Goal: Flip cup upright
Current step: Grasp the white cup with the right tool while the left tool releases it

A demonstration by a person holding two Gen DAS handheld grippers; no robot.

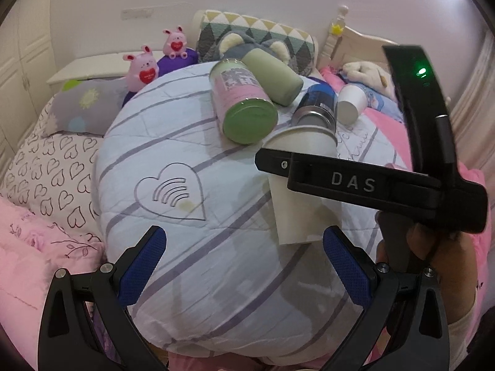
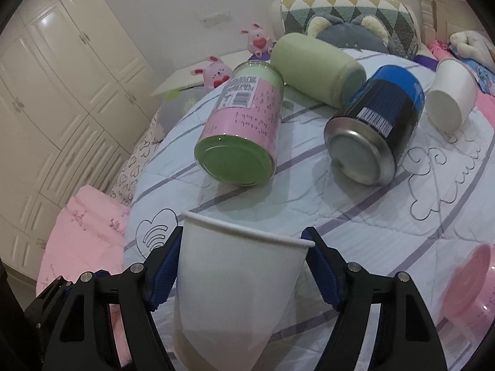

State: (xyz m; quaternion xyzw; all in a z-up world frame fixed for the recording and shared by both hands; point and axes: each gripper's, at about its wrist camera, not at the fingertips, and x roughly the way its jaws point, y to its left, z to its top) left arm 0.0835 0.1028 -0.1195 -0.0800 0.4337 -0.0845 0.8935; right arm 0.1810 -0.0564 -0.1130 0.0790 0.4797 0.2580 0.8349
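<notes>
Gripping white paper cup point(image 2: 235, 281) in right hand-held gripper point(image 2: 244, 247), left hand-held gripper point(image 1: 244, 266) wide, empty

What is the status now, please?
Right claw shut on paper cup, rim up. Left claw open, holding nothing. Second paper cup on its side. Pink can and blue can lie close ahead.

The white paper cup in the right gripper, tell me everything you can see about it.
The white paper cup is plain and unprinted, with a rolled rim and tapered wall, apparently thin paper. It is held rim up between the blue pads of the right gripper, which close on its upper wall just under the rim. It sits above the striped quilt, in front of the pink-and-green can. The left wrist view shows a gripper finger crossing its side; its inside is not visible.
</notes>
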